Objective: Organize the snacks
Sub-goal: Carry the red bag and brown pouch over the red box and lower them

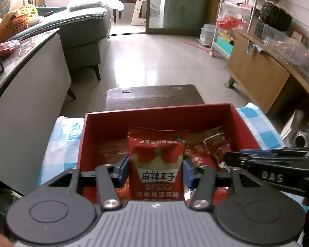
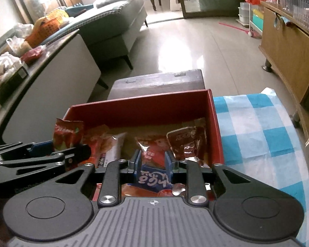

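1. Red cardboard is walling the open box (image 1: 105, 121) that both my jaws are hanging over, and the box is sitting on a surface under a blue-and-white checked cloth (image 2: 257, 127).
2. My left jaws (image 1: 156, 169) are gripping a red snack packet with a pale crown on it (image 1: 157, 156), holding it upright above the inside of the box, with one blue pad (image 1: 122, 171) pressing each side of it.
3. My right jaws (image 2: 153, 161) are standing narrow and clamping a red and blue snack packet (image 2: 153, 165) low over the near end of the box.
4. Loose snack packets are lying on the box floor: a dark brownish-red pouch (image 2: 187, 142) is leaning toward the far right corner, and an orange-red packet with a white end (image 2: 105, 142) is lying to the left of my right jaws.
5. My left jaws are showing at the left edge of the right wrist view, carrying their packet just beside the box's left wall.
6. A dark wooden stool (image 1: 154, 95) is standing on the tiled floor just beyond the box, and a grey-green sofa (image 1: 86, 33) is sitting farther back on the left.
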